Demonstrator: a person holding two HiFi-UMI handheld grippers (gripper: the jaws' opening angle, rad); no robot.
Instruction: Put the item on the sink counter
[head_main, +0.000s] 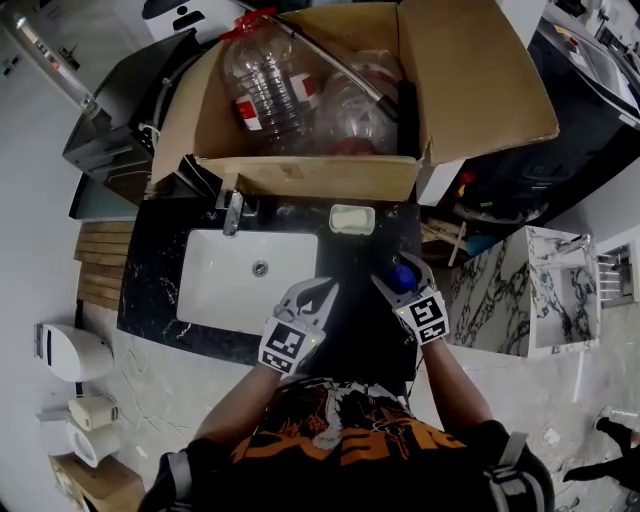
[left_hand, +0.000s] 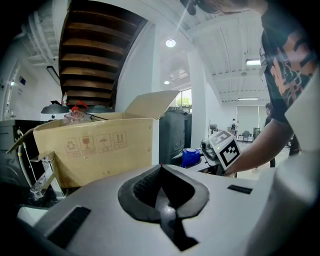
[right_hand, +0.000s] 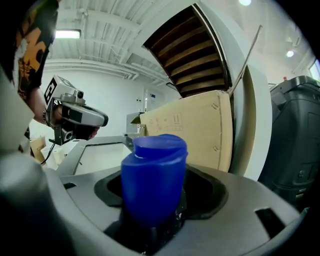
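The bottle was blue. The counter was black with white specks. The sink was white and the box brown. The left tongs and right tongs were grey with black-and-white squares.

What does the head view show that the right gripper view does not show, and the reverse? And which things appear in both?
Only the head view: clear bottles inside the cardboard box, and a soap dish behind the white sink.
Only the right gripper view: wooden stair treads overhead and a lit ceiling lamp.
Both: the box, the sink, the left claw, and the blue item standing between the open jaws of the right claw.
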